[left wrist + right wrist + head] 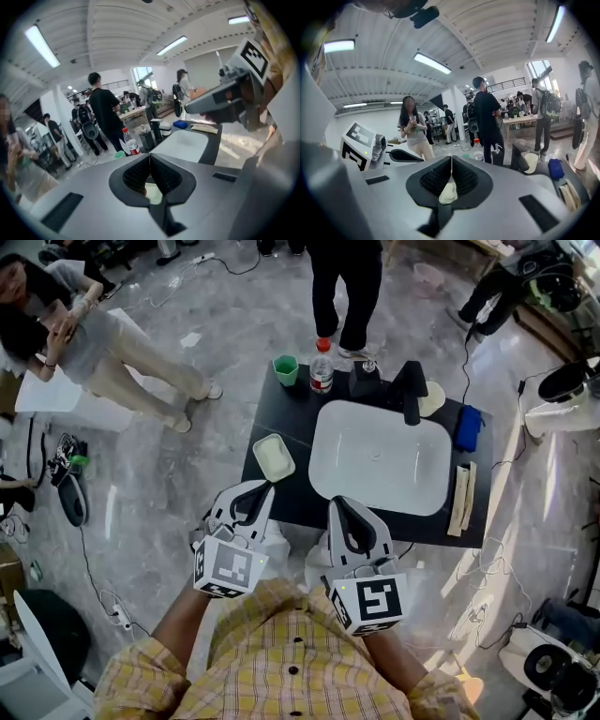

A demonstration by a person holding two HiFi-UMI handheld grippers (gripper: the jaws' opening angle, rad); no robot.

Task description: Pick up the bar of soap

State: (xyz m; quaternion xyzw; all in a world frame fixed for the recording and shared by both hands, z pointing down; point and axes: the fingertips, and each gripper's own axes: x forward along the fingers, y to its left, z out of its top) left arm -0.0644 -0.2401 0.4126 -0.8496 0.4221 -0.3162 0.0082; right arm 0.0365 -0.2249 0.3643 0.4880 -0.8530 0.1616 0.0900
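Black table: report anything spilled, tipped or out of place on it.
Nothing stands out. The green plastic cup and the red-capped clear bottle stand upright, the pale rectangular soap dish lies flat near the black table's left edge, and no spill shows.

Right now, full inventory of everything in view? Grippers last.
counter: one, black, centre
sink basin: one, white, on the counter
faucet: one, black, behind the basin
cup: one, green, far left corner
bottle: one, clear with red cap, beside the cup
dish: one, pale green, left of the basin; contents unclear
pad: one, blue, right of the basin
strips: two, pale wood, right edge
bystanders: three, on the floor beyond the counter
left gripper: grey, jaws together, empty, near the dish
right gripper: grey, jaws together, empty, at the basin's near edge
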